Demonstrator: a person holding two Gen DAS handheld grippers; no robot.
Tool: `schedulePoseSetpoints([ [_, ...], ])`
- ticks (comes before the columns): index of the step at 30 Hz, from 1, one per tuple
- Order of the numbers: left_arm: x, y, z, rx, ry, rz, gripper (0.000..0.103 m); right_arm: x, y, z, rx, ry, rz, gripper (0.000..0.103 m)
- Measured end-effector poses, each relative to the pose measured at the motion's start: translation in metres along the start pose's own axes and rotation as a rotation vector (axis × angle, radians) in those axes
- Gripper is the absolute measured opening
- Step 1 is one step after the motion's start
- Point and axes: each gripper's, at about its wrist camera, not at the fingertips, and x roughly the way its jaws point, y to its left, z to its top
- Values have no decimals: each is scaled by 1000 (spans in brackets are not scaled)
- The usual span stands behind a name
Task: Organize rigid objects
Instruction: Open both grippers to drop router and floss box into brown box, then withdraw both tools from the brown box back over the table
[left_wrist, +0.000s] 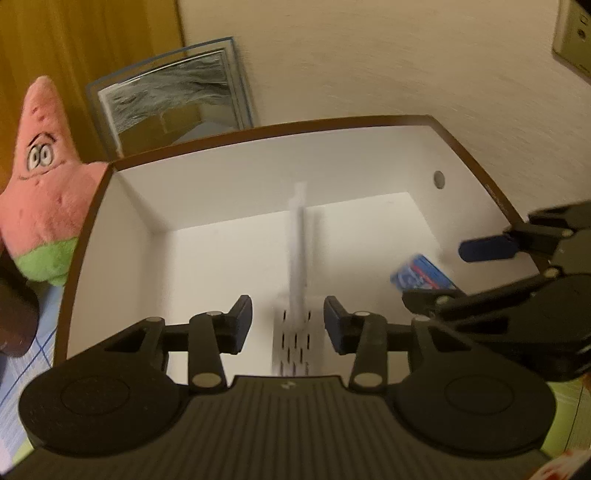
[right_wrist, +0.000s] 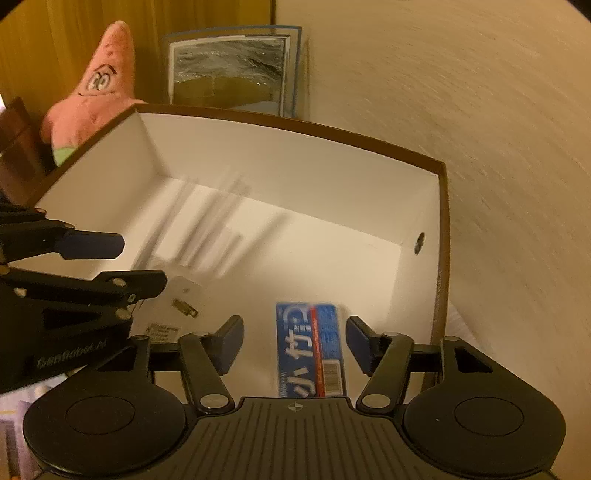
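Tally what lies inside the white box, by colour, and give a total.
White: 1, the perforated white item
Blue: 1, the blue packet
Total: 2, both lying in the white box

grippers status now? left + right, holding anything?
Left gripper: open, pads clear of the white perforated object between them in the box.
Right gripper: open, blue package lies between the pads, not gripped.
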Motion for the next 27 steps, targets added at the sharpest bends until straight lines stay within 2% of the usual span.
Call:
schedulePoseSetpoints([
  [11, -58, -2, -13, -131, -71, 57, 41, -48, -14, -19, 61, -104, 139, 65],
  [21, -113, -31, -30, -228, -106, 127, 41, -94, -12, -40, -20, -180, 206, 65],
  [27, -138, -55, -48, -263, -111, 172, 41, -107, -19, -50, -40, -181, 247, 65],
])
